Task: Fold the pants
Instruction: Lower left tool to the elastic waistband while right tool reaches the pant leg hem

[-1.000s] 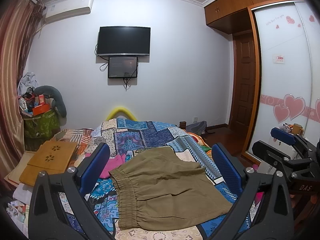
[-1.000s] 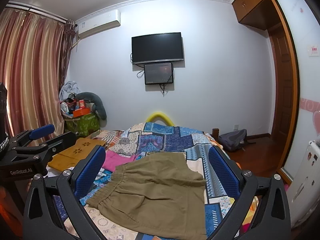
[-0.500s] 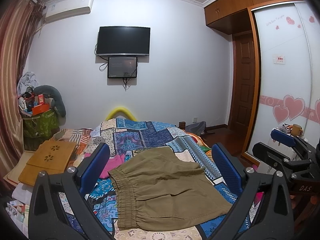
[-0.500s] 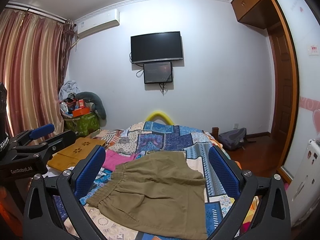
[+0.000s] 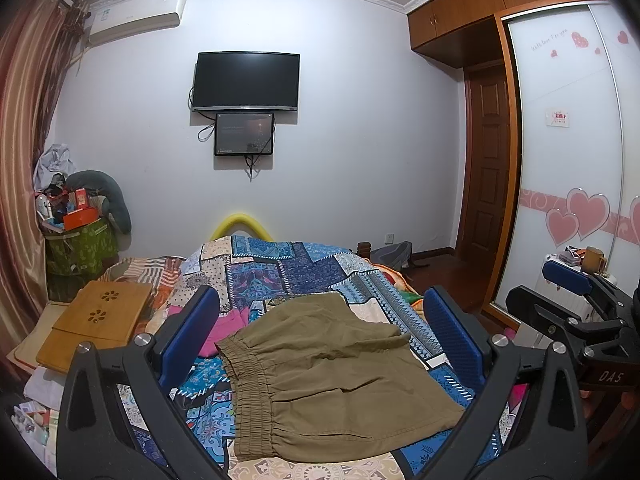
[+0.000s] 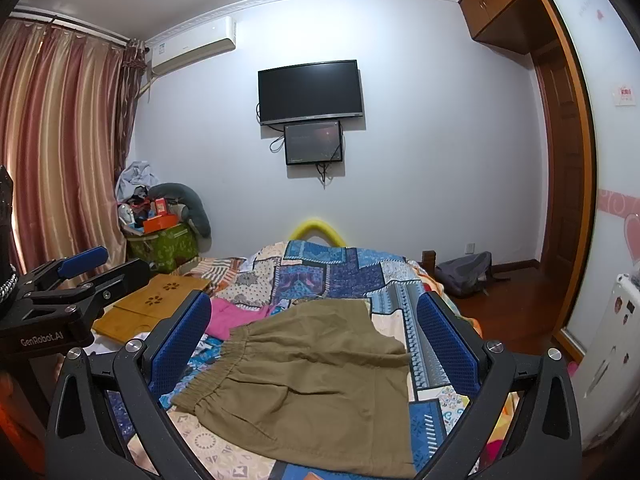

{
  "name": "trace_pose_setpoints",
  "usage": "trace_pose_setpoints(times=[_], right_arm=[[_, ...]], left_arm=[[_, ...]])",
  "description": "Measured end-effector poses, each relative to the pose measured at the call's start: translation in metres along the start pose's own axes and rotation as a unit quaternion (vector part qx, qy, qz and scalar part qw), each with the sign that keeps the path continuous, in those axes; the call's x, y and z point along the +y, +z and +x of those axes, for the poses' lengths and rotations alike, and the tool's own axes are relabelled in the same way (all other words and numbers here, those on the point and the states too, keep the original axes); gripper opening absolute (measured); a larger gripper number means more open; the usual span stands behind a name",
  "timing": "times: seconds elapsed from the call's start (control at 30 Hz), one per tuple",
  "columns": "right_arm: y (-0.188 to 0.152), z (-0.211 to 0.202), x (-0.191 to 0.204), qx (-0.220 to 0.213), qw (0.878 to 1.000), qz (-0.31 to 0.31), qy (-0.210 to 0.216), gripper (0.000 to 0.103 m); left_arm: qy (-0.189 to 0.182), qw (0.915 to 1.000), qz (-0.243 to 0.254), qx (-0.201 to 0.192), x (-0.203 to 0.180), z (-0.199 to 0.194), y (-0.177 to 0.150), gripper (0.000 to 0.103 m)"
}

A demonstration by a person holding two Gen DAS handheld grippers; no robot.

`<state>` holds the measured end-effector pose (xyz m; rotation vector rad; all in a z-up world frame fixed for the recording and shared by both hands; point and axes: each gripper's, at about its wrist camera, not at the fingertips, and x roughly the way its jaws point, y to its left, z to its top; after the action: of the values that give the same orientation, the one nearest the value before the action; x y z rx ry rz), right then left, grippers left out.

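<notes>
Brown pants [image 5: 336, 376] are lying flat on the bed [image 5: 280, 264], with the stretchy waist at the left side and the legs pointing to the right. They are resting on a blanket [image 6: 336, 272] made of many blue patches. The left gripper [image 5: 320, 336] is hanging in the air above the near end of the bed, and its two blue fingers [image 5: 188, 332] are spread wide apart, holding nothing. The right gripper [image 6: 314, 340] is hanging beside it in the same way, with its jaws wide open too and nothing between them. Neither one is touching the pants. A pink cloth [image 6: 232, 318] is lying just beside the waist, partly under the pants. A wooden tray [image 5: 96, 320] with flower holes is sitting at the left edge of the bed, near the left finger. Behind it, a green box [image 6: 164, 246] is piled up with small things, and a grey pillow [image 6: 192, 204] is leaning on the pile. A black TV [image 5: 246, 82] is hanging on the white wall past the far end of the bed, with a smaller screen [image 5: 244, 134] right under it. A yellow tube [image 6: 316, 230] is peeking over the far end of the bed. A grey bag [image 6: 466, 274] is sitting on the floor by the wall. Long striped curtains [image 6: 56, 152] are hanging on the left. A brown door [image 5: 486, 160] is standing on the right.
</notes>
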<state>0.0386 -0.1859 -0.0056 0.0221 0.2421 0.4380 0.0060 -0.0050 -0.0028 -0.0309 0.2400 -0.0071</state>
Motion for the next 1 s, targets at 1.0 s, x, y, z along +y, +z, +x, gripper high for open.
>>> trace_pose_setpoints(times=[1.0], right_arm=[[-0.084,0.151,-0.102,0.203,0.976,-0.004,-0.076,0.102]], left_arm=[[0.083,0.9598,-0.002,0.268,0.104,0.229,-0.099,0.103]])
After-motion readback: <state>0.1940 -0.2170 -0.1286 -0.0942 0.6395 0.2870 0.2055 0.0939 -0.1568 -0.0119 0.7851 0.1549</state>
